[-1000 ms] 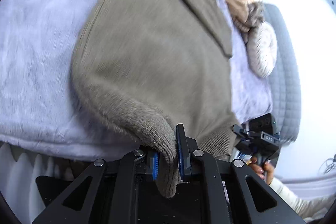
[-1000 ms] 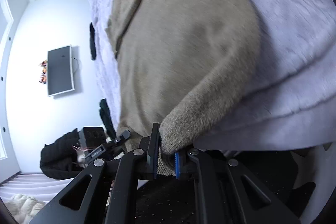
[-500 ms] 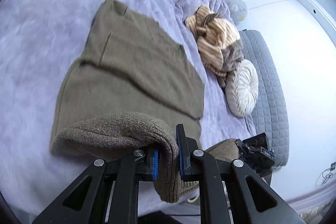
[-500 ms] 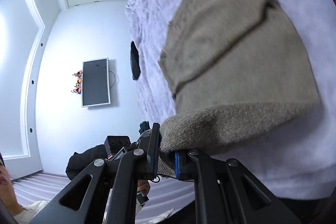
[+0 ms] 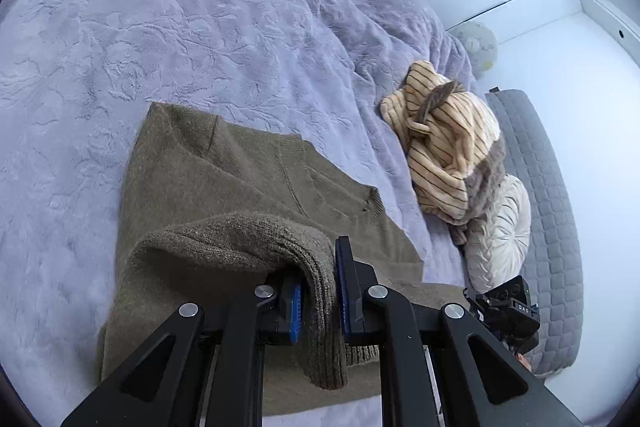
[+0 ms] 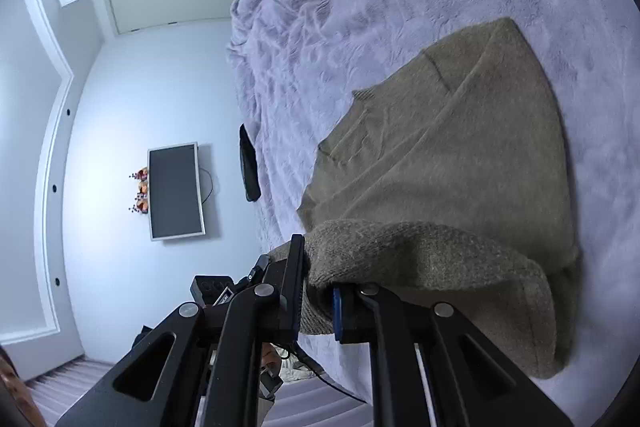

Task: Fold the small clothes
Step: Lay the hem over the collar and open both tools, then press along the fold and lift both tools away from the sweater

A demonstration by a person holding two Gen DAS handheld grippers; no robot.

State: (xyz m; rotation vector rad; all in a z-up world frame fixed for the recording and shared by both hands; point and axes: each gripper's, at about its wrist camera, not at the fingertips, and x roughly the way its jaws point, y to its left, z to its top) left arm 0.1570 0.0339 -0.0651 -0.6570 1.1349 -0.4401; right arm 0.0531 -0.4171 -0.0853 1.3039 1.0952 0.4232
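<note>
Much of the olive-brown knitted sweater (image 5: pixel 224 187) was out of sight: its near hem was lifted and curled back over the body, so the layer beneath and the underside of the fold could not be seen, and black gripper frames covered the nearest part in both wrist views. The left gripper (image 5: pixel 320 291) had its jaws closed on one ribbed hem corner, a tongue of knit hanging down between the blue pads; the right gripper (image 6: pixel 316 291) was clamped the same way on the other corner. In the left wrist view only the top of the right gripper's body showed at the lower right, and the hand behind it was almost wholly hidden. The sweater lay on the lilac textured blanket (image 5: pixel 180 27) of the bed, its long axis running away from the grippers, the neckline end farthest off and the hem end nearest, raised off the blanket. How the sleeves were folded could not be made out clearly. Beyond it, well apart, sat a bundle of cream striped cloth (image 5: pixel 444 143), cut off at the top of the right wrist view, beside a round pleated cushion (image 5: pixel 500 227).
</note>
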